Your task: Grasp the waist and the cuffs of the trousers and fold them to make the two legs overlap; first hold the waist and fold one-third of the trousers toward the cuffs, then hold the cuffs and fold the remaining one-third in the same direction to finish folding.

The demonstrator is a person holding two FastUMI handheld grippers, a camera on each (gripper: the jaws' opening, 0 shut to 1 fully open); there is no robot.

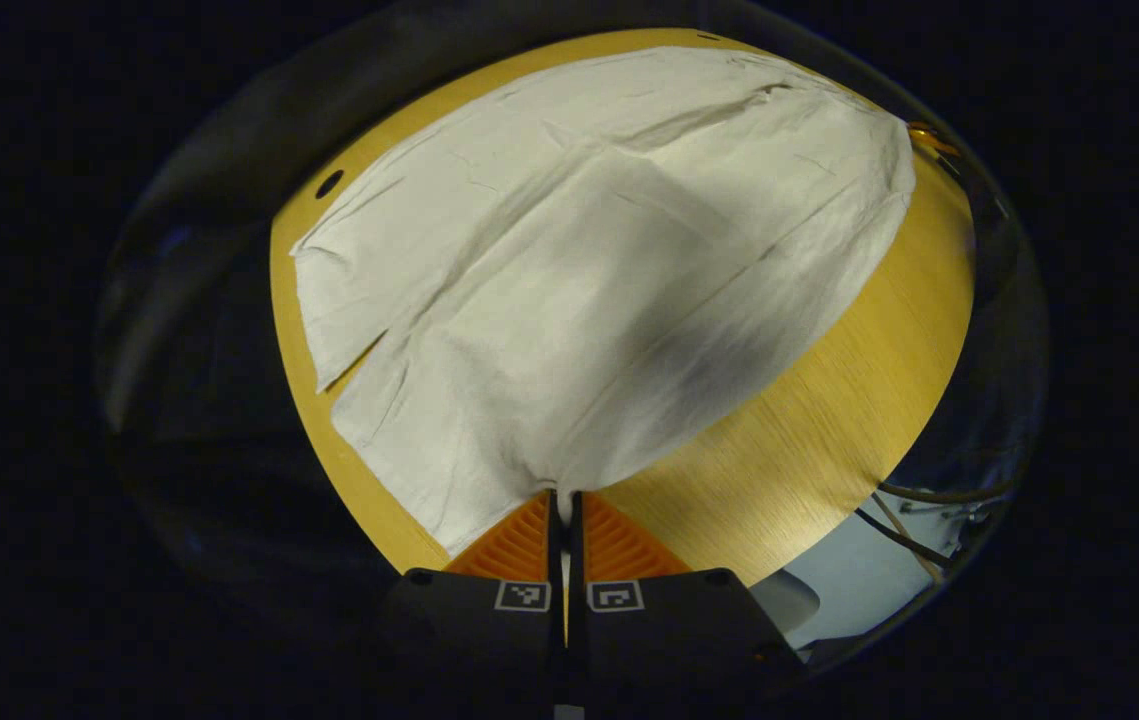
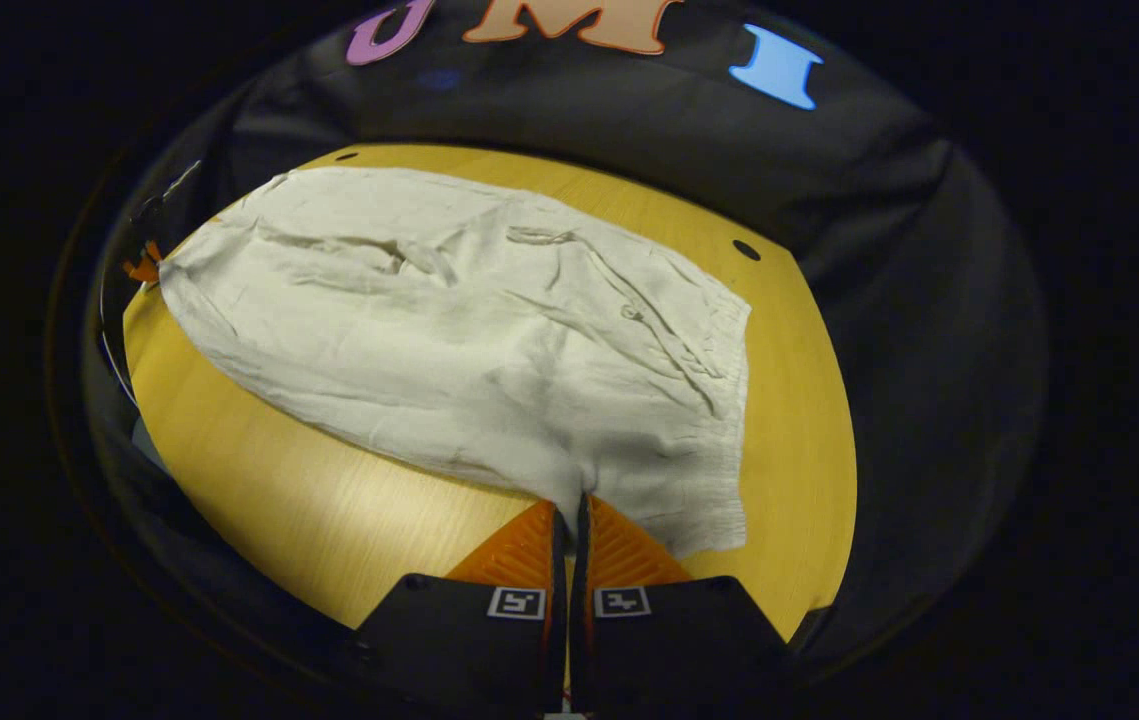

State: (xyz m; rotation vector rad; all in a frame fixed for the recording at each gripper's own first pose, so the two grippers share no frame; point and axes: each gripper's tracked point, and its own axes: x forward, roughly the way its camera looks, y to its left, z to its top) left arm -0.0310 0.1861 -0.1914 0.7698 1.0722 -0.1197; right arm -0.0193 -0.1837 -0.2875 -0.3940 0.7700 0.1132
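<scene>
Pale off-white trousers (image 1: 589, 290) lie spread over a round wooden table (image 1: 809, 440). In the left gripper view the two cuffs (image 1: 329, 300) point to the left, and my left gripper (image 1: 563, 497) is shut on the near edge of the cloth, which rises into a small peak between the fingers. In the right gripper view the trousers (image 2: 469, 350) stretch left to right with the gathered waistband (image 2: 734, 420) at the right. My right gripper (image 2: 570, 508) is shut on the near edge of the cloth close to the waist.
The table (image 2: 329, 520) has small dark holes (image 2: 746, 250) near its far rim. Black cloth walls surround it. Cables (image 1: 914, 520) and a pale floor patch lie beyond the table's right edge in the left gripper view.
</scene>
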